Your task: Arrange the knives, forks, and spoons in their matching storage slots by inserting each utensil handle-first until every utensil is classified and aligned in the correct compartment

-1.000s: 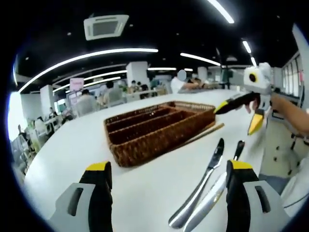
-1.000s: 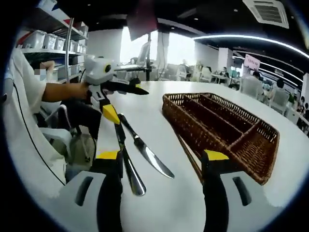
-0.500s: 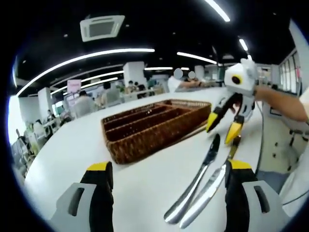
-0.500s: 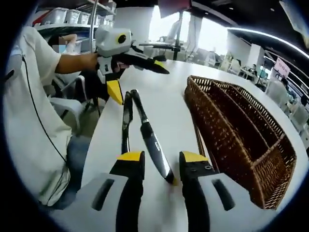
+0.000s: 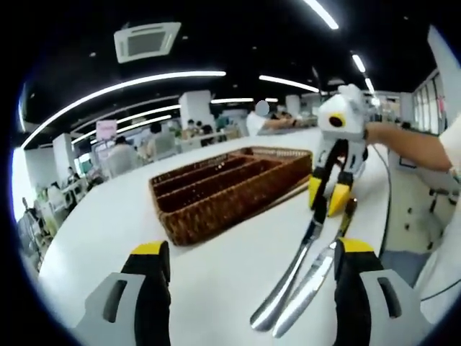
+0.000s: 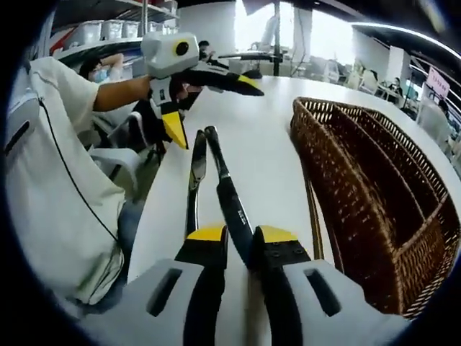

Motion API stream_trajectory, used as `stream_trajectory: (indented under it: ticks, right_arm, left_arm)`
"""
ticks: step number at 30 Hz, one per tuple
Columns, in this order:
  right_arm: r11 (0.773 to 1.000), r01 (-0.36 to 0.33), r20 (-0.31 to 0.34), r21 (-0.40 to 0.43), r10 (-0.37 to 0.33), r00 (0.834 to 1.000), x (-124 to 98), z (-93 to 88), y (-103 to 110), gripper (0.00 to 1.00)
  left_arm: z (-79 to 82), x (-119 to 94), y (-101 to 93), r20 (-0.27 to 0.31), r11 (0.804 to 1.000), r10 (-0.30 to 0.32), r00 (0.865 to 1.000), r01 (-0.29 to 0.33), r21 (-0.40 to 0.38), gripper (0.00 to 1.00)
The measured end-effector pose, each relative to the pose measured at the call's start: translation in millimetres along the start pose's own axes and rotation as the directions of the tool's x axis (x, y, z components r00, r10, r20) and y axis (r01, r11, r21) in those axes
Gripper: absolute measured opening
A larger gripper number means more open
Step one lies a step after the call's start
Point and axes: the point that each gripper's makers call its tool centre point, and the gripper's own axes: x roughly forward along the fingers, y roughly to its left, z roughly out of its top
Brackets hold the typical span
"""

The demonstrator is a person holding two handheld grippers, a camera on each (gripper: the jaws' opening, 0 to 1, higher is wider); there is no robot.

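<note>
Beside the wicker tray, on its long side, 2 utensils lie on the white table, roughly parallel to that wall: a knife and a second, thinner piece whose type I cannot tell. A slim stick lies between the knife and the tray, close to its base. Right gripper is down at the table, jaws drawn nearly together on the knife's blade, so it reads as clenched on the knife; lift not yet evident. Gripping the blade end leaves the handle free, which suits handle-first insertion. Left gripper is held released, jaws wide apart, hovering above the table near the tray's short end; in the right gripper view it sits at the far handle ends. Tray's long compartments look unfilled, so sorting seems barely begun. Likely risk: thin blade slipping or pivoting in the pinch.
</note>
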Motion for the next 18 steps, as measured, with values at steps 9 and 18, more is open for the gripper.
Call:
stream_trajectory:
  ticks: [9,18]
  right_arm:
    - [0.981,-0.036,-0.005,0.190,0.037,0.999,-1.1,-2.3,5.9,0.14]
    - [0.957,-0.064,0.016,0.281,0.062,0.998,1.1,-2.4,-4.6,0.13]
  left_arm:
    - [-12.0,11.1,-8.4,-0.055,0.998,-0.055,0.997,0.057,0.033,0.92]
    - [-17.8,21.0,-8.4,-0.117,0.989,-0.094,0.989,0.106,0.099,0.85]
